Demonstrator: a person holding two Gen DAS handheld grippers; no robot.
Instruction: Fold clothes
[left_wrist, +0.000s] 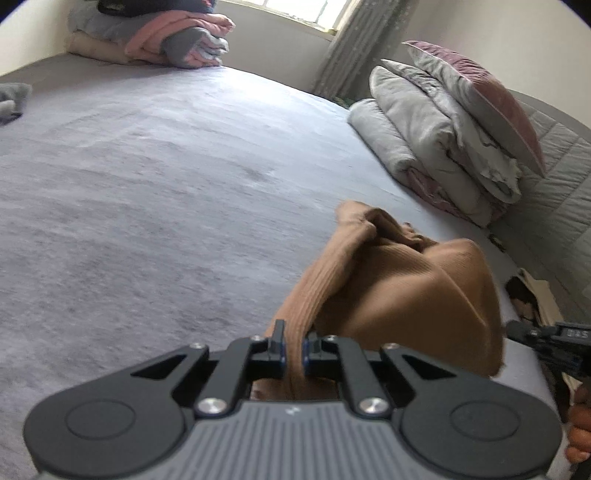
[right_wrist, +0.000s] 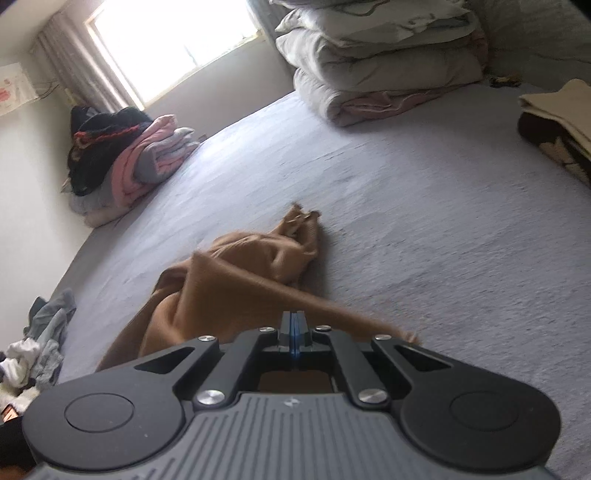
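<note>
Each black tool (left_wrist: 293, 349) has silver screws, blue-edged pads, ribbed grey housing.

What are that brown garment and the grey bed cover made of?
Brown garment: seemingly a soft, matte ribbed knit; fine parallel ribs show near the left gripper. Grey bed cover: probably a short-pile plush or fleece, showing mottled brush marks.
</note>
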